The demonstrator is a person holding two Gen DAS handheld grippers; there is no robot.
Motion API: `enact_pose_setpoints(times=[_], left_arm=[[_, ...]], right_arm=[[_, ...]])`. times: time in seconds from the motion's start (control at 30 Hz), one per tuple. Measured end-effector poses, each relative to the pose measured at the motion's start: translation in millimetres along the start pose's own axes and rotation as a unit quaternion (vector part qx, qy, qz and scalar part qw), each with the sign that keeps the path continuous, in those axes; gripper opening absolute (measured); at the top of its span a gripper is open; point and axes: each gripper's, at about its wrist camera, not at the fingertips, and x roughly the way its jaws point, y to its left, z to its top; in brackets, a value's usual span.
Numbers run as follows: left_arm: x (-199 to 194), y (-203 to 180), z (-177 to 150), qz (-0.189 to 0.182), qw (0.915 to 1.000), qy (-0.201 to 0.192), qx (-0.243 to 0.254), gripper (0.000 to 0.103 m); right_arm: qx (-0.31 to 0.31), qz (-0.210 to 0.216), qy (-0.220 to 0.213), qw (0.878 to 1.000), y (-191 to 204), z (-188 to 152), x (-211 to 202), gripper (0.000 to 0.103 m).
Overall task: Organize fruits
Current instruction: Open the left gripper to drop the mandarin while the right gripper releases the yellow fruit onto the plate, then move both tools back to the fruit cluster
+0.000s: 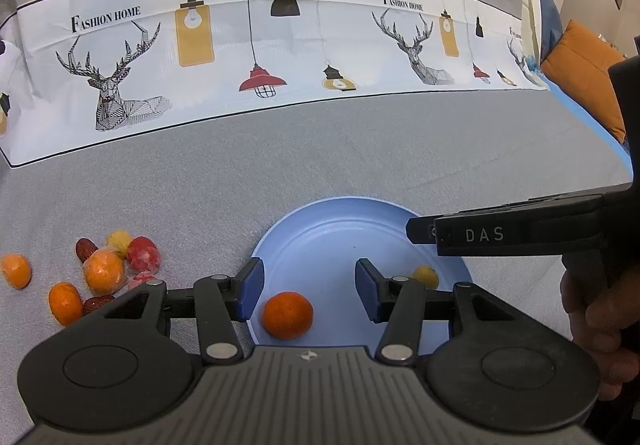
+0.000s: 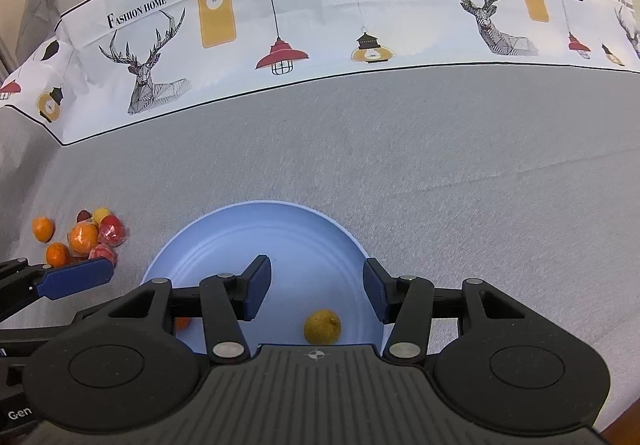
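Left wrist view shows an orange fruit (image 1: 287, 315) and a yellow fruit (image 1: 425, 276) already on the blue plate (image 1: 320, 221), both the left gripper (image 1: 310, 291) and right gripper (image 2: 316, 291) part-open and empty above it, while the fruit pile (image 1: 104, 269) waits on the grey cloth (image 1: 320, 149) beside the plate.

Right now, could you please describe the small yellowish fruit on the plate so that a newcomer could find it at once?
Find the round light-blue plate on the grey cloth. Two fruits lie in it near its front edge: an orange one to the left and the yellowish fruit to the right. It is the smaller, duller, yellow-brown one, lying apart from the other.
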Motion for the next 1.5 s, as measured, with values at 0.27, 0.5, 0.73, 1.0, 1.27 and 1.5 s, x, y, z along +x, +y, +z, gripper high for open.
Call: enact_pose_setpoints(times=[0.27, 0.5, 0.73, 1.0, 1.27, 1.5], left_arm=[[-21.0, 6.3, 13.7, 0.018, 0.9994, -0.030, 0.000, 0.031], [-24.7, 49.3, 53.3, 0.056, 0.9979, -0.029, -0.012, 0.031], [-15.6, 121.8, 35.0, 0.110, 0.9874, 0.018, -0.112, 0.031], [-8.8, 211.2, 11.5, 0.088, 0.9211, 0.060, -0.374, 0.031], [-9.8, 240.4, -11.7, 0.098, 0.8753, 0.080, -0.467, 0.037], [-3.2, 235.5, -10.6, 0.092, 0.8836, 0.094, -0.449, 0.050]], right_arm=[[0.005, 0.007, -0.023, 1.000, 2.4, 4.2, -5.2, 0.053], [0.015, 0.041, -0.071, 0.997, 11.1, 12.6, -16.1, 0.044], [0.013, 0.074, -0.096, 0.993, 32.8, 15.7, -19.1, 0.042], [-0.042, 0.134, -0.056, 0.988, 97.3, 13.9, -1.1, 0.042], [-0.082, 0.155, -0.001, 0.985, 153.1, 4.9, 24.6, 0.043], [-0.086, 0.145, 0.027, 0.985, 175.3, -1.0, 55.2, 0.050]])
